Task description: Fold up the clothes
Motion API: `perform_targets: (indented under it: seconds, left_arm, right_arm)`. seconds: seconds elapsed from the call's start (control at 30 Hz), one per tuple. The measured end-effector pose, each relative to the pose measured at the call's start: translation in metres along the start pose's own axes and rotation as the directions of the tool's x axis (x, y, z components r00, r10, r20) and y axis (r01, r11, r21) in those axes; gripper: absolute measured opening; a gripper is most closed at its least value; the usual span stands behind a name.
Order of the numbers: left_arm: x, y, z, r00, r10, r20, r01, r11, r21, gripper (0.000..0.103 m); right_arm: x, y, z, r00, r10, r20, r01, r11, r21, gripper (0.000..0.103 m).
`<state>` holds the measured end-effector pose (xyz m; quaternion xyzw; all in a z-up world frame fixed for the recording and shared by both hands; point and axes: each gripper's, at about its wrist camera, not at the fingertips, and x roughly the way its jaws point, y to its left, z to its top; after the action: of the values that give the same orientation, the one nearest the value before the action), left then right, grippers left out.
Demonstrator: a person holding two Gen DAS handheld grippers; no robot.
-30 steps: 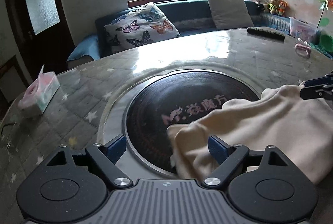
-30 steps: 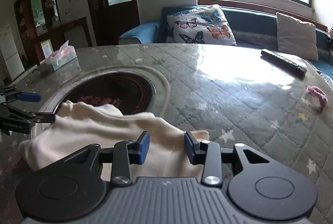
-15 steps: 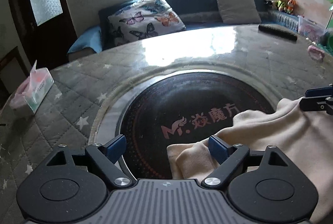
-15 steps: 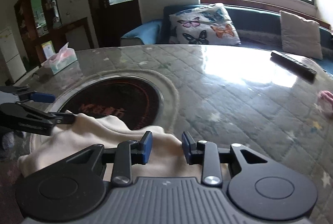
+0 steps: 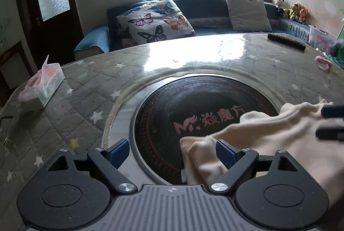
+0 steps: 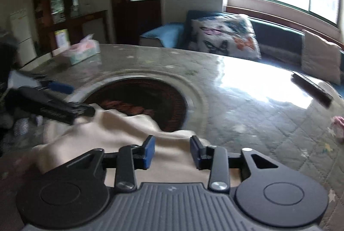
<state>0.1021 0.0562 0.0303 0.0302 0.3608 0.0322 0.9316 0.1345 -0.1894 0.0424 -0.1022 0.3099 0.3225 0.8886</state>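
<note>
cloth [image 5: 268, 134]: cream, lay on near right of table [image 5: 86, 102], long axis left-right | left tongs [image 5: 172, 150]: wide open, cloth's left corner inside, not pinched | right tongs [image 6: 172, 150]: opening over the right edge, closer to it

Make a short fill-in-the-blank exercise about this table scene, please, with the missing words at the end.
1. The cream cloth partly covers the round black ____ set in the table.
2. The cushion on the sofa has a pattern of ____.
3. The tissue pack lies on the table, ____ from the cloth.
4. The left tongs stand wide ____.

Missing words: plate; butterflies; apart; open
</note>
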Motion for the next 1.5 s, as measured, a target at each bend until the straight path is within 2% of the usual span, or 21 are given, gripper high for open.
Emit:
perform_targets:
  seconds: [0.13, 0.27, 0.37, 0.53, 0.73, 0.93, 1.07, 1.13, 1.27, 1.4, 1.5]
  left_arm:
    - [-0.014, 0.007, -0.009, 1.0, 0.014, 0.005, -0.013, 1.0, -0.025, 0.091]
    - [-0.027, 0.017, -0.016, 0.999, 0.029, 0.019, -0.027, 0.997, -0.069, 0.091]
    - [-0.036, 0.025, -0.02, 0.999, 0.035, 0.025, -0.032, 0.994, -0.106, 0.091]
    - [-0.05, 0.035, -0.025, 0.999, 0.033, 0.042, -0.026, 0.989, -0.143, 0.091]
    - [-0.053, 0.043, -0.025, 0.999, -0.029, 0.037, 0.036, 0.974, -0.222, 0.091]
    - [-0.051, 0.043, -0.027, 0.995, -0.1, 0.021, 0.102, 0.952, -0.29, 0.089]
    - [-0.048, 0.043, -0.028, 0.99, -0.142, 0.007, 0.137, 0.936, -0.325, 0.089]
    - [-0.046, 0.043, -0.029, 0.986, -0.165, 0.001, 0.155, 0.925, -0.347, 0.087]
    - [-0.042, 0.042, -0.031, 0.976, -0.218, -0.009, 0.197, 0.896, -0.399, 0.087]
    - [-0.037, 0.039, -0.032, 0.963, -0.268, -0.024, 0.228, 0.86, -0.456, 0.085]
    - [-0.032, 0.038, -0.032, 0.949, -0.313, -0.029, 0.254, 0.82, -0.512, 0.082]
  right_arm:
    - [-0.006, 0.034, -0.005, 0.998, 0.067, 0.002, -0.066, 0.994, -0.081, 0.039]
    - [-0.006, 0.069, -0.008, 0.995, 0.095, 0.023, -0.089, 0.98, -0.178, 0.039]
    - [0.0, 0.088, -0.011, 0.992, 0.125, 0.007, -0.121, 0.968, -0.218, 0.039]
    - [0.008, 0.112, -0.023, 0.995, 0.099, -0.025, -0.102, 0.943, -0.315, 0.039]
    - [-0.005, 0.133, -0.02, 0.99, 0.139, -0.002, -0.13, 0.917, -0.377, 0.04]
    - [0.007, 0.16, -0.021, 0.981, 0.192, -0.034, -0.187, 0.876, -0.444, 0.042]
    - [0.018, 0.174, -0.026, 0.983, 0.175, -0.049, -0.177, 0.858, -0.482, 0.039]
    - [0.022, 0.175, -0.027, 0.986, 0.158, -0.05, -0.163, 0.862, -0.48, 0.034]
    - [0.018, 0.168, -0.023, 0.987, 0.156, -0.039, -0.158, 0.89, -0.428, 0.008]
    - [0.009, 0.149, -0.014, 0.98, 0.198, -0.022, -0.194, 0.929, -0.315, 0.005]
    - [-0.003, 0.137, -0.008, 0.976, 0.22, 0.009, -0.21, 0.942, -0.262, 0.005]
